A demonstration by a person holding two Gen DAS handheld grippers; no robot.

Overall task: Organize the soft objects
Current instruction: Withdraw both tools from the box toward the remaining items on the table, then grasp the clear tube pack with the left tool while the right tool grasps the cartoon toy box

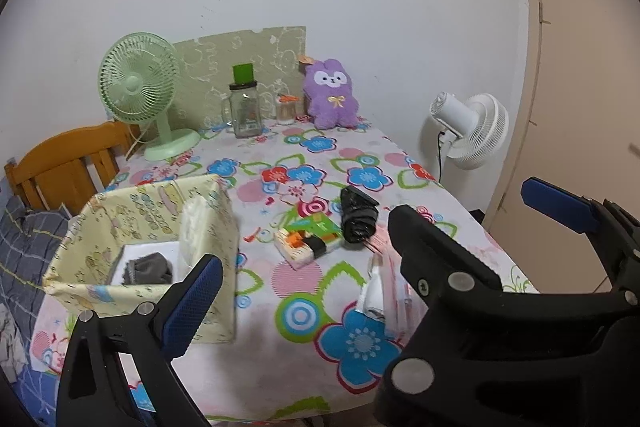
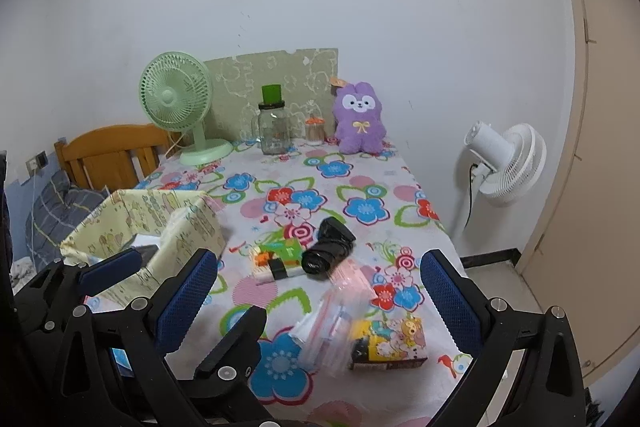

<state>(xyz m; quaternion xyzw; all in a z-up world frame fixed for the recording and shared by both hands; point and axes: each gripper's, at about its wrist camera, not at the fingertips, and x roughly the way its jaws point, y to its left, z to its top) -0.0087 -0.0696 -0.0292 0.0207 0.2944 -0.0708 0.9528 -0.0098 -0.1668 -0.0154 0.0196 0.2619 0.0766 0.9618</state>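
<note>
A pale yellow fabric box (image 1: 168, 227) stands at the table's left; it holds a tissue pack (image 1: 196, 223) and a grey cloth (image 1: 150, 269). It also shows in the right wrist view (image 2: 160, 223). A purple plush bunny (image 1: 330, 95) (image 2: 360, 119) sits at the back. A black rolled bag (image 1: 358, 215) (image 2: 326, 251) and a sushi-like toy (image 1: 306, 247) (image 2: 276, 263) lie mid-table. A clear plastic pouch (image 2: 336, 323) and a colourful small box (image 2: 392, 345) lie near the front. My left gripper (image 1: 384, 259) is open and empty. My right gripper (image 2: 320, 307) is open above the pouch.
A green desk fan (image 1: 140, 87), a glass jar with a green lid (image 1: 245, 105) and a small jar (image 1: 286, 107) stand at the back. A white floor fan (image 1: 476, 131) stands right of the table. A wooden chair (image 1: 68, 167) is at the left.
</note>
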